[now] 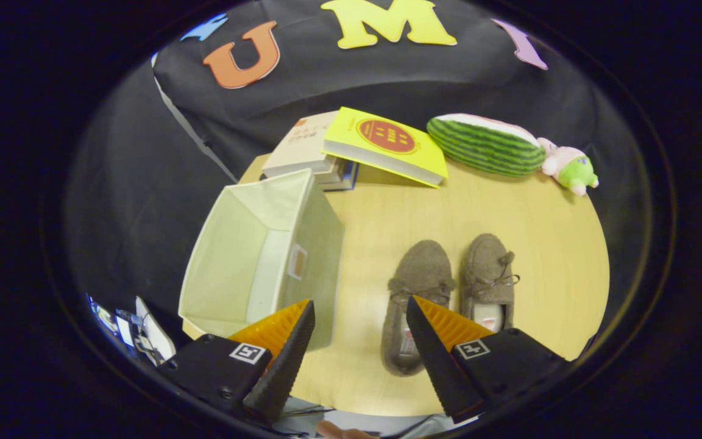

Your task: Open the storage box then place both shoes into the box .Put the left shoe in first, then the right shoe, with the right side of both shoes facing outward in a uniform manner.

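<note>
A pale green fabric storage box stands open on the wooden table, ahead of the left finger, with nothing inside it. Two brown fuzzy shoes lie side by side to its right, toes pointing away from me. The left shoe lies just ahead of the right finger, which covers part of its heel. The right shoe lies beside it, farther right. My gripper hangs above the table, open, with nothing between its fingers.
A stack of books topped by a yellow book sits at the table's far side behind the box. A watermelon plush and a small pink and green plush lie far right. Small items lie off the table's left edge.
</note>
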Action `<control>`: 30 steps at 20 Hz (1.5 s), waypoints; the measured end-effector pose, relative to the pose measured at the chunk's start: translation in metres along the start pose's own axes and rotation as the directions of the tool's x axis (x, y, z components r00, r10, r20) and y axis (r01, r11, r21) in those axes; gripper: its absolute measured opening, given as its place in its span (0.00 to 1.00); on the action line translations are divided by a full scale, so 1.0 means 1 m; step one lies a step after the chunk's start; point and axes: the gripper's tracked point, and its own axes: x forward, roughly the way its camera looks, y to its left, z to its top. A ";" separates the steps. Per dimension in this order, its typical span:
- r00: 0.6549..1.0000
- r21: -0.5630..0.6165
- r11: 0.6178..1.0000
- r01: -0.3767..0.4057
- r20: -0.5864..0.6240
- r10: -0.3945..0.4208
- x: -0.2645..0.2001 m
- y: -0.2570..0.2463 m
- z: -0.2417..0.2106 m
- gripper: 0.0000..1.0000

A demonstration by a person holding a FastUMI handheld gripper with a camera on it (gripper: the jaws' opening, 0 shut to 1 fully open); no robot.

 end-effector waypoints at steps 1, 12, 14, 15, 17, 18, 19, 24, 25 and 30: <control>0.999 -0.007 0.999 0.035 -0.017 -0.035 0.004 -0.013 -0.007 0.97; 0.977 0.056 0.991 0.123 -0.184 -0.111 0.062 -0.080 -0.051 0.56; 0.973 0.077 0.988 0.133 -0.199 -0.115 0.072 -0.084 -0.053 0.46; 0.972 0.093 0.986 0.139 -0.206 -0.117 0.079 -0.086 -0.056 0.37; 0.968 0.120 0.982 0.143 -0.223 -0.113 0.087 -0.091 -0.062 0.15; 0.972 0.141 0.981 0.132 -0.213 -0.100 0.087 -0.090 -0.058 0.10; 0.975 0.142 0.984 0.110 -0.208 -0.079 0.086 -0.089 -0.056 0.07; 0.985 0.235 0.972 0.018 -0.168 0.023 0.064 -0.075 -0.045 0.06; 0.986 0.241 0.970 0.005 -0.161 0.035 0.058 -0.073 -0.042 0.06; 0.989 0.239 0.971 -0.019 -0.141 0.054 0.022 -0.058 -0.032 0.06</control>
